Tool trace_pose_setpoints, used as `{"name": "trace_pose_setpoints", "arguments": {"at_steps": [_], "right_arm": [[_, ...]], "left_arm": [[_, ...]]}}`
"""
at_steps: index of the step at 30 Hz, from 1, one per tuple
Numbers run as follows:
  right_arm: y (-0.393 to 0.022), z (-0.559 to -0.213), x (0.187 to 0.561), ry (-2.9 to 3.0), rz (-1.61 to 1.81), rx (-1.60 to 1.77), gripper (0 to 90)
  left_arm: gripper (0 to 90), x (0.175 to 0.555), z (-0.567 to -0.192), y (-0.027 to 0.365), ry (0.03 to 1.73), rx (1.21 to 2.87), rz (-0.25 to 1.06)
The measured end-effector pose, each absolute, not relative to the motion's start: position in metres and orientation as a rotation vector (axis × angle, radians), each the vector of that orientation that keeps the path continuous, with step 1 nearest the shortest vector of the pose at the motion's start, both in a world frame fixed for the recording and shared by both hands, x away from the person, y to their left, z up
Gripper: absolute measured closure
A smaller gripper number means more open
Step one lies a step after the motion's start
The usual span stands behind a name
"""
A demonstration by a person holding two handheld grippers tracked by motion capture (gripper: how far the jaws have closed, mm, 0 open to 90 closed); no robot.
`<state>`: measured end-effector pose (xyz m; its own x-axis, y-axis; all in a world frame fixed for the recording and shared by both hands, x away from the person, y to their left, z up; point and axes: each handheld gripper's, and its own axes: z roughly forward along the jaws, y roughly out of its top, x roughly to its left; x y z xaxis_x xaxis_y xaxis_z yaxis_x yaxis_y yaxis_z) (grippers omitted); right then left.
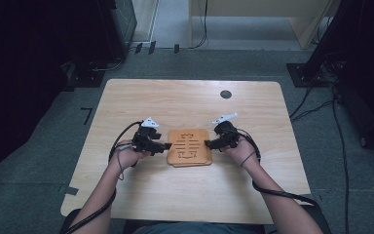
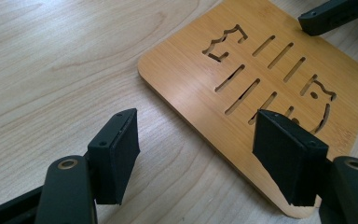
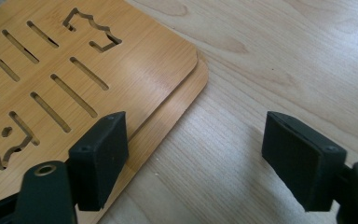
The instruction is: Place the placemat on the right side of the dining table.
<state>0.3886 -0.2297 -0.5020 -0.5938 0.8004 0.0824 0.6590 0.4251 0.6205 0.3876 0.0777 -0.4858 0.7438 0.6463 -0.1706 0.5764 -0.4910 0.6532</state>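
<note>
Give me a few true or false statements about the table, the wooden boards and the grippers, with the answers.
Two boards lie stacked, slightly offset. True.
The boards lie at the far edge of the table. False: they lie near its middle.
The right gripper clamps a board. False: its jaws stand open, one over the boards and one over the table.
A dark round spot sits on the far part of the table. True.

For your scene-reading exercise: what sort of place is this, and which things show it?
Probably a lab or recording room: a bare wooden table on grey carpet, cables trailing past dark equipment stands, and two stacked bamboo boards between hand-held grippers.
</note>
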Motion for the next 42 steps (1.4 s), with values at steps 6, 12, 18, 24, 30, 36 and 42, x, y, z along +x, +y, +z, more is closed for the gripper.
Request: {"name": "trace_pose_setpoints", "arguments": {"at_steps": [6,12,18,24,30,36,42], "right_arm": [[-0.226,-0.503,0.39,2.447,0.917,1.253,17.9],[-0.223,-0.504,0.391,2.444,0.916,1.261,17.2],[-0.219,-0.505,0.392,2.433,0.923,1.273,16.4],[-0.214,-0.506,0.392,2.429,0.936,1.299,15.2],[-0.212,-0.506,0.393,2.419,0.932,1.307,15.0],[-0.207,-0.506,0.394,2.419,0.932,1.296,15.0],[-0.198,-0.506,0.392,2.418,0.928,1.278,14.5]], "left_arm": [[30.3,0.385,-0.486,0.076,0.905,2.227,0.125],[30.3,0.384,-0.486,0.074,0.895,2.236,0.122],[30.3,0.383,-0.487,0.071,0.889,2.237,0.119],[30.3,0.382,-0.488,0.069,0.882,2.239,0.114],[30.0,0.381,-0.489,0.067,0.876,2.25,0.109],[29.5,0.381,-0.49,0.068,0.874,2.248,0.116],[28.7,0.381,-0.491,0.067,0.871,2.25,0.116]]}}
